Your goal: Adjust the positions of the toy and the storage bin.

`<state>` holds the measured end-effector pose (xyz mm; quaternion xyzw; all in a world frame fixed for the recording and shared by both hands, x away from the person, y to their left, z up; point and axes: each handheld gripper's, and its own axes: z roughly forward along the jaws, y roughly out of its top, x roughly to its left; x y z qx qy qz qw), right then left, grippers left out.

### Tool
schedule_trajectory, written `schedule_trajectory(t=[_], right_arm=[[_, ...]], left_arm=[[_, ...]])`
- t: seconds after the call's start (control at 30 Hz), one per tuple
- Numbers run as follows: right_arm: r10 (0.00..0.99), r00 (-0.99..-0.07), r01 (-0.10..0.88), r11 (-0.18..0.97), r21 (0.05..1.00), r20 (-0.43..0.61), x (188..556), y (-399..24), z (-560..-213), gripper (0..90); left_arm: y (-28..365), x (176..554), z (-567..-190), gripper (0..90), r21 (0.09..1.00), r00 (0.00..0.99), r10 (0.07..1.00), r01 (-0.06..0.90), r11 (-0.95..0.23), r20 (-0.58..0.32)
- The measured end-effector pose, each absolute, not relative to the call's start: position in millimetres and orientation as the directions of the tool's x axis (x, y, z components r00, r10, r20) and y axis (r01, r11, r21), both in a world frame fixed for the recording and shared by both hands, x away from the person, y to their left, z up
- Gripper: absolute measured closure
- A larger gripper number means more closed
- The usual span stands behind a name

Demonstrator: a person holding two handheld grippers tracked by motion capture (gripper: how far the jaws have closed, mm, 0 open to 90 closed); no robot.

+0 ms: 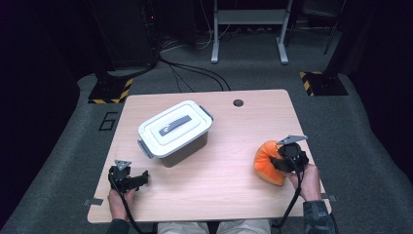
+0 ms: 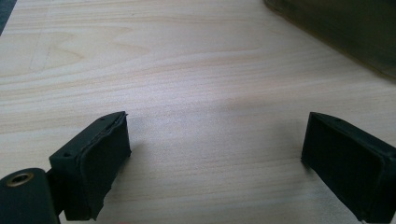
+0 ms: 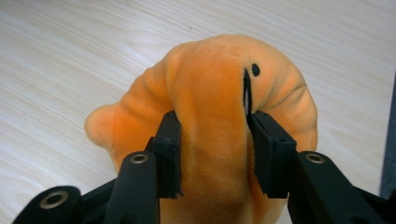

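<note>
Orange plush toy (image 3: 219, 107) beside lidded box (image 1: 175, 132)

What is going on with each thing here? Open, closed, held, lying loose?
Storage box: lid on, closed, standing on the table, untouched.
Orange plush toy: on the table, squeezed between the jaws.
Right gripper: shut on the orange plush toy.
Left gripper: jaws wide open, nothing between them, low over bare wood.

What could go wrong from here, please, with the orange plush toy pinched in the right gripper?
The right gripper squeezes only a fold of the soft orange plush toy, so it may slip out when lifted. The white-lidded grey plastic box is closed, so the toy cannot go in yet. The open left gripper lies apart from the box.
</note>
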<state>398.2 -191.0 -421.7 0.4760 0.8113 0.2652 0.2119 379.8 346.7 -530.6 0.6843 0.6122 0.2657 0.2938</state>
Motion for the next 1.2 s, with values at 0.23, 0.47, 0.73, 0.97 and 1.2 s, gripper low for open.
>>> schedule_trajectory(t=[0.23,0.47,0.73,0.97,1.2], right_arm=[[0.809,-0.565,0.612,0.544,0.573,-0.164,413,-190,-420,52.1],[0.929,-0.371,0.722,0.293,0.627,-0.007,413,-193,-423,26.4],[0.975,-0.080,0.713,-0.090,0.695,0.209,396,-207,-433,20.1],[0.979,-0.004,0.725,-0.139,0.675,0.206,396,-210,-447,14.6],[0.968,-0.048,0.729,-0.133,0.672,0.245,395,-214,-457,38.3]], left_arm=[[347,380,-531,7.3,0.727,0.109,0.994,0.682,-0.077,0.004],[347,380,-531,7.3,0.727,0.109,0.994,0.682,-0.078,0.004],[347,380,-531,7.5,0.728,0.110,0.994,0.681,-0.078,0.004],[347,380,-531,7.5,0.728,0.110,0.994,0.681,-0.078,0.004],[347,380,-531,7.6,0.728,0.110,0.994,0.681,-0.079,0.004]])
